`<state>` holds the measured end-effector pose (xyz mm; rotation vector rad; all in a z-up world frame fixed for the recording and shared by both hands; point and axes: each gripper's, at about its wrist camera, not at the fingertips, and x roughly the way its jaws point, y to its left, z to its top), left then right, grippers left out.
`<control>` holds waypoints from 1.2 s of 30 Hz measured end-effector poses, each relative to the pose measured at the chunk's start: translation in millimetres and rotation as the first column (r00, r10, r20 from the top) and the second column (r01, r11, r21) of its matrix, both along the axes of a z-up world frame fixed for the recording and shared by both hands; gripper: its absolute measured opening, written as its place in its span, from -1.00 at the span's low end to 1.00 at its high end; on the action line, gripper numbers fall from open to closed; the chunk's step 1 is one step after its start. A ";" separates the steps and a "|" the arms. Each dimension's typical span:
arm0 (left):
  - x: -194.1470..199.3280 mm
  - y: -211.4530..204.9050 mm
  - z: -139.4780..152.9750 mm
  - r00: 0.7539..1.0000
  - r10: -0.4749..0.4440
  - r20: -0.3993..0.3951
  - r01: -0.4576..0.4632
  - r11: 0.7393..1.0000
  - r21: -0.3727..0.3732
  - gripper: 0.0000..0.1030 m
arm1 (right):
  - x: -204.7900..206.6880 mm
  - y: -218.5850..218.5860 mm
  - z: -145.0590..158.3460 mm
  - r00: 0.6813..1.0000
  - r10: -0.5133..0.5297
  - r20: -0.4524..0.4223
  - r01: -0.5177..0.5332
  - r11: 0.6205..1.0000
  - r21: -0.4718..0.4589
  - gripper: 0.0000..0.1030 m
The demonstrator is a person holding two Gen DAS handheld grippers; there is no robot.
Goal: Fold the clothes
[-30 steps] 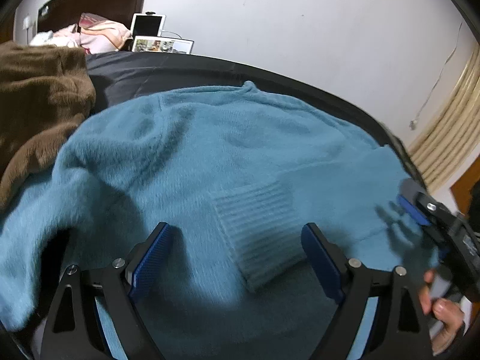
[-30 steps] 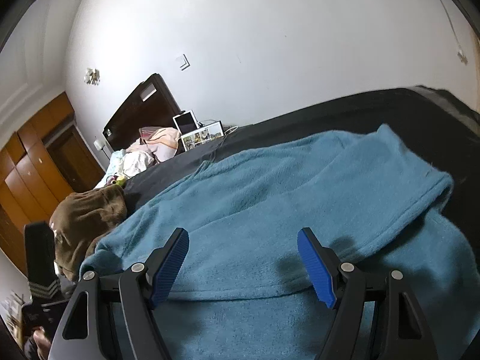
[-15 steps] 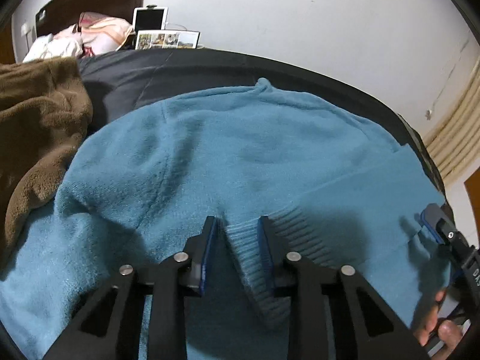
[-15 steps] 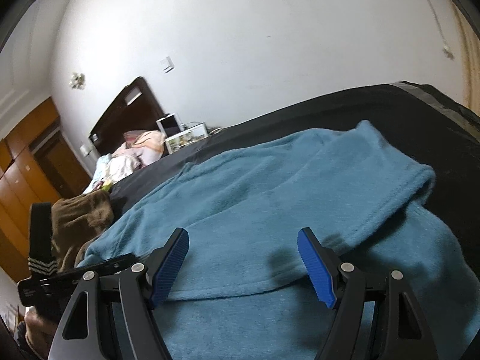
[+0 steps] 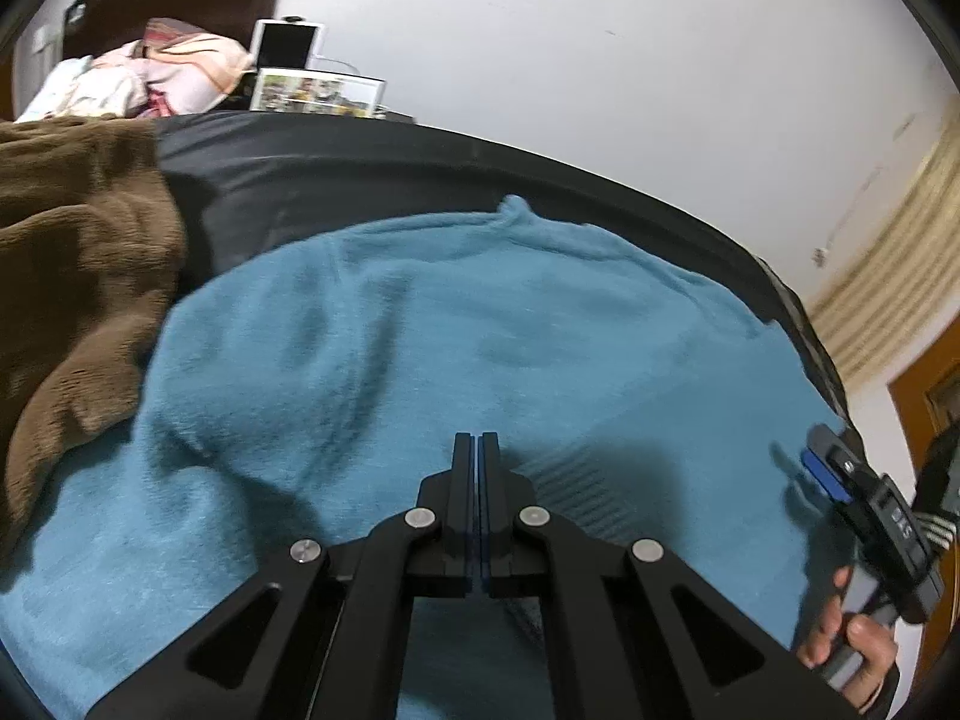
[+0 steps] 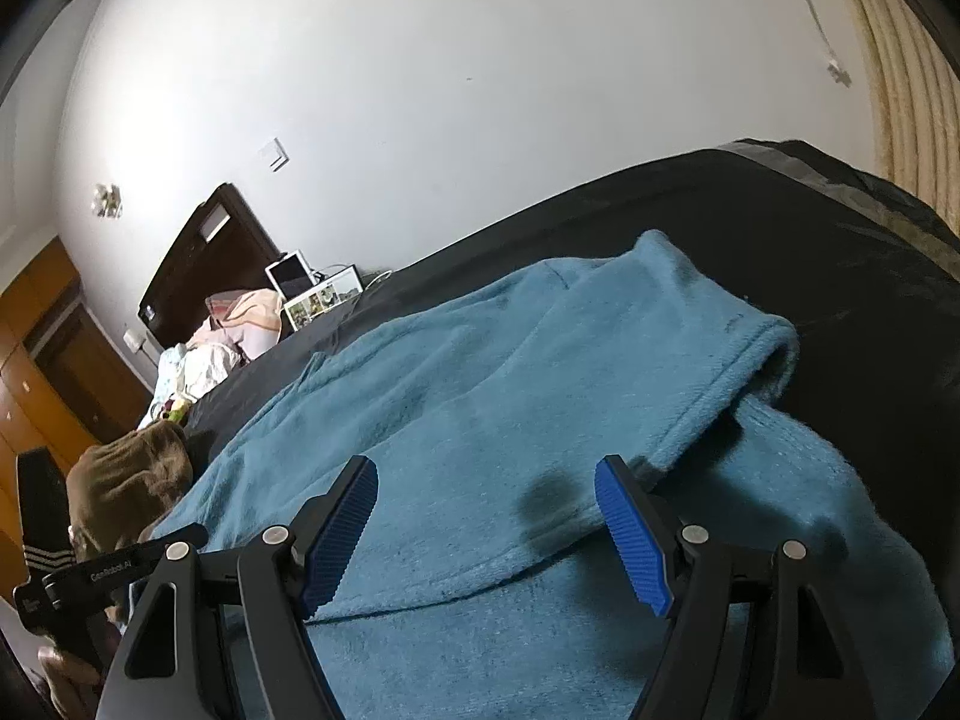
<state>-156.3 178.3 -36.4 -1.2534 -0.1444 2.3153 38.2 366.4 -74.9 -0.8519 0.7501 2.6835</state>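
The blue sweater [image 5: 480, 330] lay spread on the dark bedcover [image 5: 360, 168], one sleeve folded across the body with its ribbed cuff [image 5: 570, 480] near the front edge. A brown blanket [image 5: 72, 252] was bunched just beside it on the left.

Left gripper [image 5: 478, 450]: jaws had just been closing and stood fully together. The cuff showed immediately to the right of the fingers. Whether any knit was pinched between the pads could not be told; the fingers met with no visible gap.

Right gripper [image 6: 486, 516]: jaws wide apart, nothing between them, hanging over the sweater near the folded edge [image 6: 690, 438] of the other sleeve.

Judgement on the step in hand, securing the sleeve for a fold:
- Check the grip with a small lift first; if the cuff does not follow, reopen and take a deeper bite.
- Carry the sleeve low and slowly so the fluffy body underneath does not drag or ruck.
- Let the right gripper pin or take the opposite side before pulling, to keep the garment square.
- Keep clear of the blanket.
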 end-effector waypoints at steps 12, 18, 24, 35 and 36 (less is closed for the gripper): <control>20.3 34.5 -7.9 0.970 -0.237 -0.056 0.234 0.971 -0.054 0.09 | -1.3 -2.8 0.0 1.000 0.030 0.007 -0.030 1.000 -0.001 0.49; 26.3 34.9 -14.0 0.970 -0.212 -0.117 0.188 0.963 -0.192 0.55 | -2.1 -7.3 1.3 0.999 0.050 0.005 -0.050 0.999 0.009 0.49; 24.2 33.0 -17.1 0.965 -0.240 -0.102 0.220 0.960 -0.175 0.30 | -2.1 -7.8 0.9 0.998 0.057 0.005 -0.057 0.998 0.007 0.49; 34.3 36.3 -9.7 0.962 -0.238 -0.134 0.212 0.960 -0.182 -0.65 | -1.3 -9.5 1.7 0.998 0.058 0.002 -0.058 0.998 0.017 0.49; 32.8 35.9 -7.4 0.964 -0.224 -0.141 0.198 0.964 -0.178 -0.67 | -0.7 -9.9 2.2 0.998 0.055 0.001 -0.055 0.998 0.020 0.49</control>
